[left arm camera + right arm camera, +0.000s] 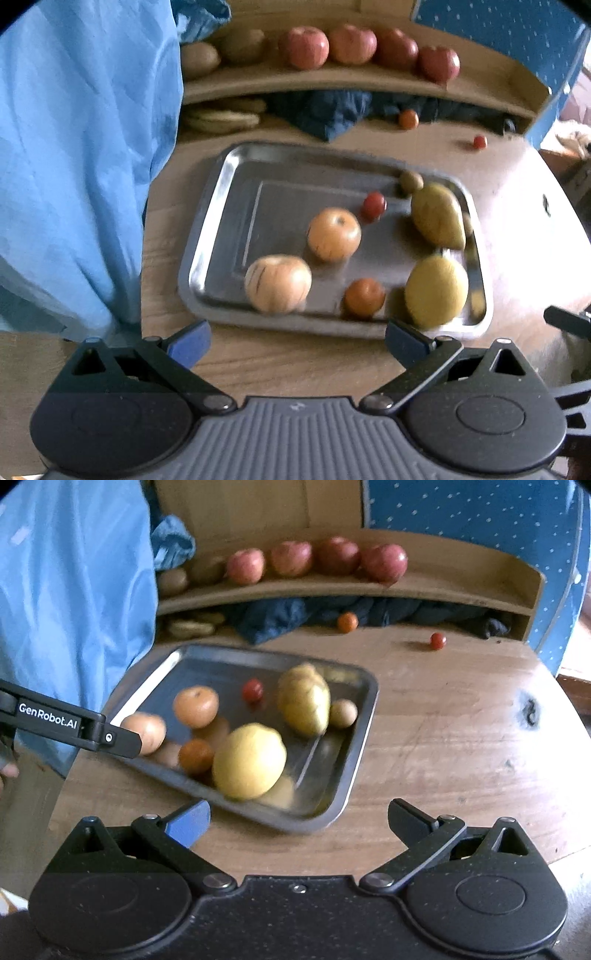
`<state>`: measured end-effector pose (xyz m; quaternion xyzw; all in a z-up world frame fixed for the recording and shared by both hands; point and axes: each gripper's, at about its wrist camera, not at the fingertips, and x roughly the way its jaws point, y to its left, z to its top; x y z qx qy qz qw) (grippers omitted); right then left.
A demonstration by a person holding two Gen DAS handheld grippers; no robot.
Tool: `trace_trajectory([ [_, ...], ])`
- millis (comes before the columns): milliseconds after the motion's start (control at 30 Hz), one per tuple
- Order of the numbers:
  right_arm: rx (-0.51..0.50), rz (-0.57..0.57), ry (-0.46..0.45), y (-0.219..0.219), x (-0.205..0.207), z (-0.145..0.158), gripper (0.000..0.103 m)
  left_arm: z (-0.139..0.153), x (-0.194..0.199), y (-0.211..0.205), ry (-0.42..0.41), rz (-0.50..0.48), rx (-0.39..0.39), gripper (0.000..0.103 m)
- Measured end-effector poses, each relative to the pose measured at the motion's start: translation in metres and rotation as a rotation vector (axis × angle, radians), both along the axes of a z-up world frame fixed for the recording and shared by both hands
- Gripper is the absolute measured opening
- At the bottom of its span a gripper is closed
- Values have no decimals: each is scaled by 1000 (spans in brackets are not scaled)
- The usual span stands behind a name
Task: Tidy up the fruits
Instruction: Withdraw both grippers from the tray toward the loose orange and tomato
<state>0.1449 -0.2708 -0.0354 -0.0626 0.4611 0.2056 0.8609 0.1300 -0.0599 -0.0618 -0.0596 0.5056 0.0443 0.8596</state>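
Steel tray (pixel 207 236) on wooden table (pixel 443 738) carrying mixed fruit; red apples (pixel 351 44) line the shelf (pixel 332 79). Left gripper (pixel 297 341) and right gripper (pixel 299 819) both spread wide, empty.

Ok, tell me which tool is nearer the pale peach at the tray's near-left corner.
Left. The left tool hangs open just short of the pale peach, its finger overlapping it in the right view. The right tool sits open farther off, by the lemon.

motion-blurred fruit on the metal tray (pixel 207 221), flat yellowish items (pixel 221 116) under the shelf (pixel 332 79) half hidden by blue cloth (pixel 81 147)
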Motion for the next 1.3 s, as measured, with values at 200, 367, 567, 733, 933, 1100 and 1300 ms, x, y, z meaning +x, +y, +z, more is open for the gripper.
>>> trace_trajectory([
  [200,-20,-21,50,16,7,-8,102,-6,5,8,56,-44,49,102],
  [367,-24,-74,32,23,21,-3,102,-3,20,19,50,-84,46,102],
  [567,-28,-183,-32,29,41,6,102,7,51,29,-13,-139,20,102],
  [733,-40,-252,-51,26,45,10,102,13,79,25,-12,-155,-86,102],
  [933,-55,-289,-95,17,54,13,102,14,97,6,-30,-171,-108,102],
  [1100,-48,-282,-114,-1,76,9,102,11,111,-11,-18,-158,-92,102],
  [1300,-38,-264,-135,-24,111,1,102,15,134,-34,-27,-114,-96,102],
])
